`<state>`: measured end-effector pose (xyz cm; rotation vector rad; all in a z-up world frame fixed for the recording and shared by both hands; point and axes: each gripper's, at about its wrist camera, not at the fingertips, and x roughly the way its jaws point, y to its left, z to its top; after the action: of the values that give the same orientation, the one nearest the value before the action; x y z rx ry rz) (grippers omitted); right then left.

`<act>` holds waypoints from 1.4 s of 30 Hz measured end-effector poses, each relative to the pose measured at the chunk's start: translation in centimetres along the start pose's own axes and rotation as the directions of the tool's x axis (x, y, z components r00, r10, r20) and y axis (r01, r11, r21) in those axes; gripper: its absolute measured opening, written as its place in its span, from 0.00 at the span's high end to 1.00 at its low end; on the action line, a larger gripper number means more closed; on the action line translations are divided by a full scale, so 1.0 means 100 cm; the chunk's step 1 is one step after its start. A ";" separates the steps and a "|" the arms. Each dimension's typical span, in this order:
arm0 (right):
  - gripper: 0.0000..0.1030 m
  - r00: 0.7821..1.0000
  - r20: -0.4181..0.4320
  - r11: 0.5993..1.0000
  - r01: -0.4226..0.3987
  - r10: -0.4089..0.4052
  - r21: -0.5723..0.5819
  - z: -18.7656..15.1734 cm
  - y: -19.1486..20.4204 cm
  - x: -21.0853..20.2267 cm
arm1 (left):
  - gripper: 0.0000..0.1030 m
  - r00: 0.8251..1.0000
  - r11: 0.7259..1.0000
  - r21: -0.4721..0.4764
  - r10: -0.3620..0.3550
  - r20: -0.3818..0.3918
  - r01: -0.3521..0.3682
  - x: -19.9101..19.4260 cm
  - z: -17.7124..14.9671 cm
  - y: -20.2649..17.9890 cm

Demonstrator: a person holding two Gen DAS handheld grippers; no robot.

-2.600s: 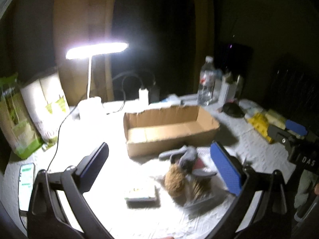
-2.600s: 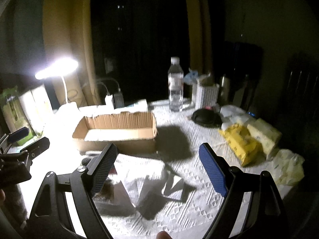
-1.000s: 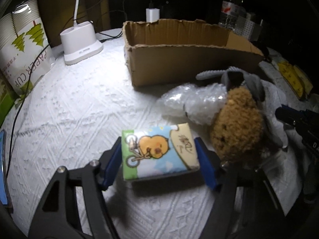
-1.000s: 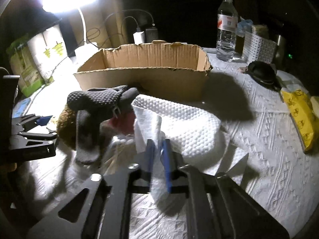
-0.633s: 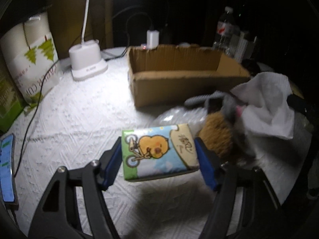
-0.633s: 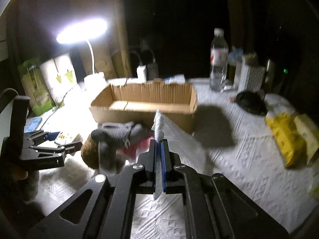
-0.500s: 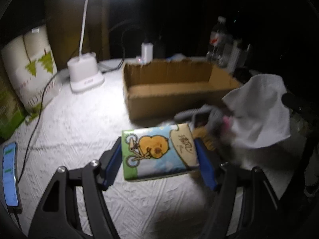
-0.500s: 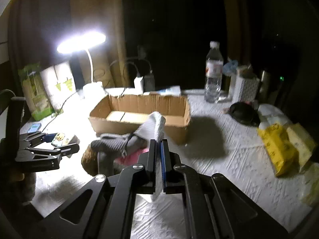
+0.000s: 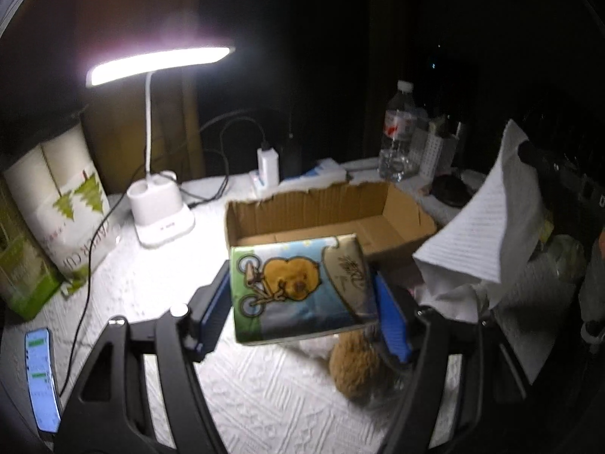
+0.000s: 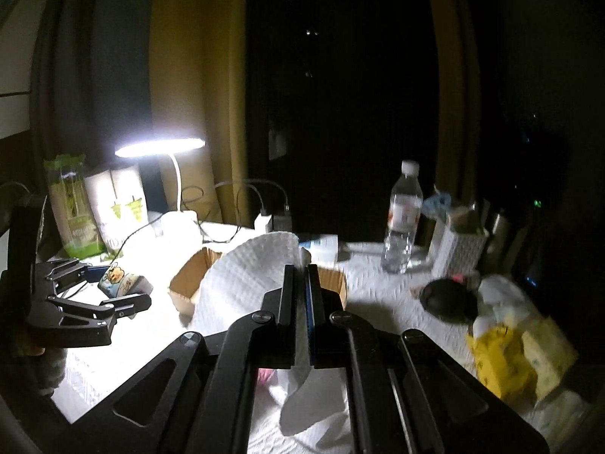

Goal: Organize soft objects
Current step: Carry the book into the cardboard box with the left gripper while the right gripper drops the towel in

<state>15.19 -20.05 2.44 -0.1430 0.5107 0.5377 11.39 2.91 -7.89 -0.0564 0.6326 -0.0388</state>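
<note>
Tissues first, left wrist view: my left gripper (image 9: 302, 302) is clamped on the tissue pack (image 9: 300, 287), blue pads pressing its two short ends, the printed face up and the pack clear of the table (image 9: 159, 287). Beyond it the cardboard box (image 9: 329, 213) sits toward the table's far edge, open and apparently bare inside. The brown plush toy (image 9: 355, 365) lies on the cloth below and just right of the pack, partly hidden by my right finger. The white towel (image 9: 484, 227) hangs at the right of this view, above the box's right end. Right wrist view: my right gripper (image 10: 301, 287) is clenched on a fold of that towel (image 10: 249, 276), jaws nearly together with only cloth between them; the rest billows left and down and covers most of the box (image 10: 189, 283). The left gripper (image 10: 113, 295) with the pack (image 10: 117, 276) shows near the table's left edge. Risks, as I judge them: the pack is soft, so it could bow and slip from an end-on pinch if I tilt it; the drooping towel hides the box rim and could snag on the torn cardboard or drag the plush; both loads converging on one box may collide.
</note>
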 end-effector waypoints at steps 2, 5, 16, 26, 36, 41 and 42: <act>0.96 1.000 0.016 1.000 -0.003 0.003 0.001 0.008 -0.004 0.002 | 0.32 1.000 1.000 0.005 0.004 0.007 -0.004 0.002 0.006 -0.001; 0.96 0.999 0.034 1.000 -0.007 0.007 0.009 0.017 -0.010 0.007 | 0.32 1.000 1.000 0.011 0.006 0.017 -0.006 0.006 0.016 -0.003; 0.96 0.997 0.066 0.999 -0.032 0.031 0.013 0.044 -0.033 0.035 | 0.32 1.000 1.000 0.012 0.002 0.014 -0.002 0.038 0.040 -0.015; 0.95 0.994 0.019 0.993 -0.109 0.108 0.052 0.042 -0.043 0.083 | 0.32 0.999 1.000 -0.019 -0.018 -0.039 0.017 0.083 0.044 -0.020; 0.96 0.980 -0.143 0.986 -0.121 0.137 0.116 -0.007 -0.050 0.156 | 0.32 0.987 0.998 -0.049 -0.048 -0.153 0.041 0.139 0.034 -0.026; 0.96 0.962 -0.238 0.985 -0.101 0.132 0.139 -0.036 -0.049 0.186 | 0.32 0.976 0.997 -0.061 -0.052 -0.210 0.040 0.161 0.029 -0.027; 0.96 0.956 -0.261 0.985 -0.098 0.134 0.145 -0.041 -0.050 0.193 | 0.32 0.973 0.997 -0.065 -0.054 -0.226 0.041 0.166 0.028 -0.027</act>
<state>30.23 -16.62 -10.75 -0.0610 0.8229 0.6017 26.33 -0.56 -15.25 -0.1269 0.8622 -0.0731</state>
